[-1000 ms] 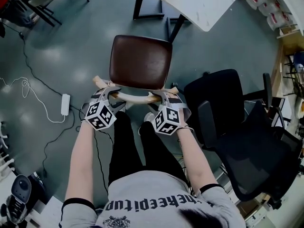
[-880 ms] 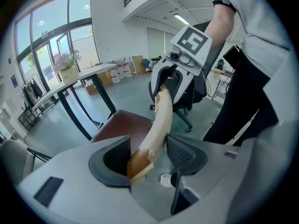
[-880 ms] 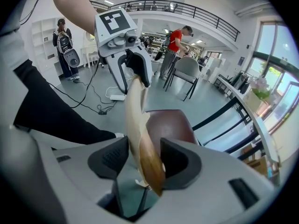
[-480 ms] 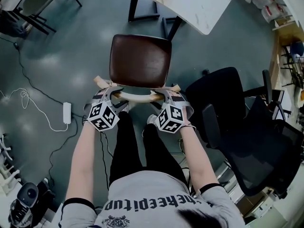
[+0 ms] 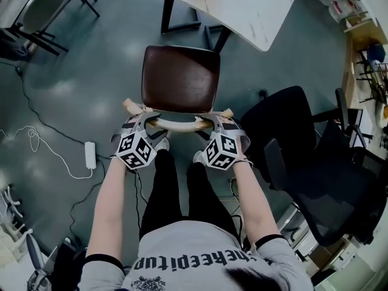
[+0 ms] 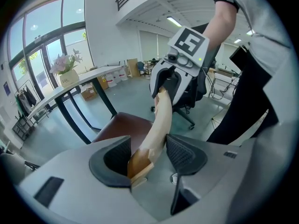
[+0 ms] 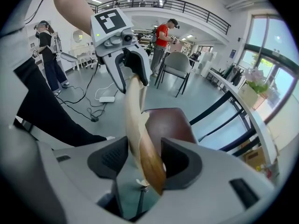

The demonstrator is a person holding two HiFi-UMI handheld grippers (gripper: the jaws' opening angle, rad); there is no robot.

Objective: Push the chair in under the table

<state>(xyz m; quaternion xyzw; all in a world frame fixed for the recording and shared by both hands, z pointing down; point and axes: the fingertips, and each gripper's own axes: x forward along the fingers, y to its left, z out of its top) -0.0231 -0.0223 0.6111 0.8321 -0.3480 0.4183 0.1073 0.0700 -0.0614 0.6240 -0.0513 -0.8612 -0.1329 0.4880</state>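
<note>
Head view: your left gripper (image 5: 143, 117) and right gripper (image 5: 213, 119) clamp the chair (image 5: 180, 77) by its back rail (image 5: 176, 125); the table (image 5: 242, 5) lies straight ahead.

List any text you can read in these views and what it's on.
"theheepitup", roughly: print on the person's shirt.
Label on the flower box: too small to read.
Marker cubes: patterns only, no words.
</note>
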